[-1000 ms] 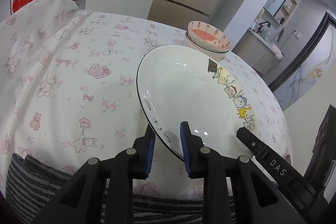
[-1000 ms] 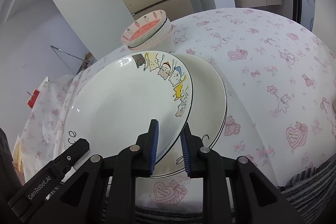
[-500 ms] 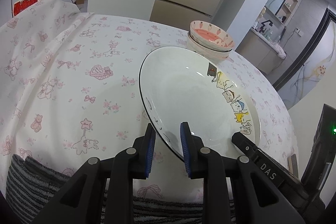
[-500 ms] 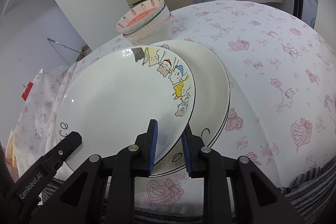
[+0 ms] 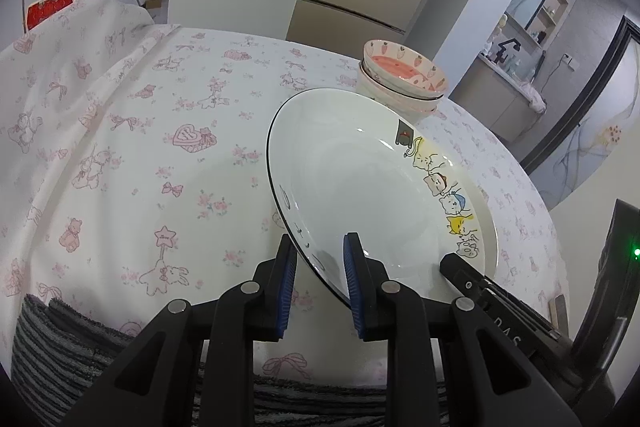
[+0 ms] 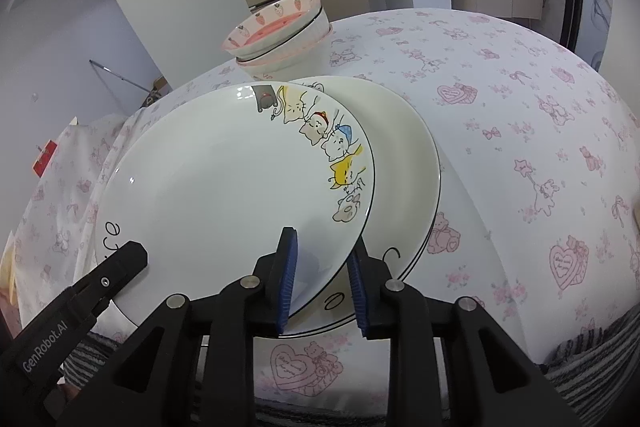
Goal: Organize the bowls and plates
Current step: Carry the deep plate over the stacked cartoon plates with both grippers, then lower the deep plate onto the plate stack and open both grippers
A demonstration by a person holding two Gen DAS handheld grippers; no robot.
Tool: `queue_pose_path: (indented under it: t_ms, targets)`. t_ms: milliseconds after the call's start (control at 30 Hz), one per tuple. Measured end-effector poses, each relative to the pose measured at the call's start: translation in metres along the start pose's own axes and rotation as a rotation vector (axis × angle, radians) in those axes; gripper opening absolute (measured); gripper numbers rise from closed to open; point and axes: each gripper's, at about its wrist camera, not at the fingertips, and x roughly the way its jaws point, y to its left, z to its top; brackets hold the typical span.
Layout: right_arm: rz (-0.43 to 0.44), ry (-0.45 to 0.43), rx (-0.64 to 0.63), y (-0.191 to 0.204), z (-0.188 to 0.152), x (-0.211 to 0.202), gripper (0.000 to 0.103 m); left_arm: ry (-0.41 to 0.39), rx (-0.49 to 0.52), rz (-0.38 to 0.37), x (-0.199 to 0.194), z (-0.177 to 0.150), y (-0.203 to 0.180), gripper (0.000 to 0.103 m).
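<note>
A white plate with a row of cartoon cats (image 5: pixel 360 187) (image 6: pixel 224 187) hangs tilted between both grippers. It sits just over a second, cream plate (image 6: pixel 404 163) (image 5: pixel 486 211) that lies on the table. My left gripper (image 5: pixel 320 259) is shut on the cat plate's left rim. On the opposite rim is my right gripper (image 6: pixel 320 263); its jaws are opening, with the rim still between the blue pads and touching them. Each view shows the other gripper's finger at the plate's far edge. Stacked pink strawberry bowls (image 5: pixel 400 83) (image 6: pixel 280 31) stand behind the plates.
A round table under a white cloth with pink prints (image 5: pixel 140 147) (image 6: pixel 520 107) carries everything. A grey striped cloth (image 5: pixel 60 339) hangs at its near edge. A red box (image 5: pixel 48 9) lies far left. Cabinets and a doorway stand beyond the table.
The cat plate has come down a little closer to the cream plate. The right gripper's pads stand slightly farther apart. The left gripper's grip looks the same.
</note>
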Motion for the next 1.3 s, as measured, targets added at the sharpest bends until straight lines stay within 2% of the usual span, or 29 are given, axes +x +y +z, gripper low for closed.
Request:
queue_pose_path:
  t_ms: [233,633,700,733,767,833,1100,1300]
  targets:
    - [0.034,0.043,-0.023,-0.002,0.005,0.001,0.026,-0.020,0.015,0.019,-0.001,0.000,-0.001,0.026]
    - [-0.043,0.030,-0.111,0.004,0.005,0.001,0.026,-0.027,0.022,0.023,0.000,0.001,0.000,0.026]
    - [-0.064,0.022,-0.137,0.006,0.006,0.000,0.035,-0.031,0.024,0.028,-0.001,0.001,0.000,0.025]
    - [-0.096,-0.006,-0.150,0.008,0.007,-0.002,0.049,-0.032,0.023,0.029,-0.001,0.002,0.000,0.025]
    - [-0.125,-0.045,-0.169,0.009,0.008,-0.006,0.059,-0.034,0.021,0.030,-0.001,0.002,0.001,0.024]
    - [-0.186,-0.075,-0.197,0.010,0.010,-0.010,0.059,-0.039,0.018,0.034,-0.001,0.004,0.002,0.024]
    - [-0.219,-0.038,-0.172,-0.015,0.015,-0.003,0.059,-0.009,0.038,0.029,0.009,0.001,-0.004,0.024]
    - [-0.144,-0.024,-0.096,-0.035,0.017,-0.003,0.059,-0.008,0.055,0.042,0.012,0.000,-0.008,0.024]
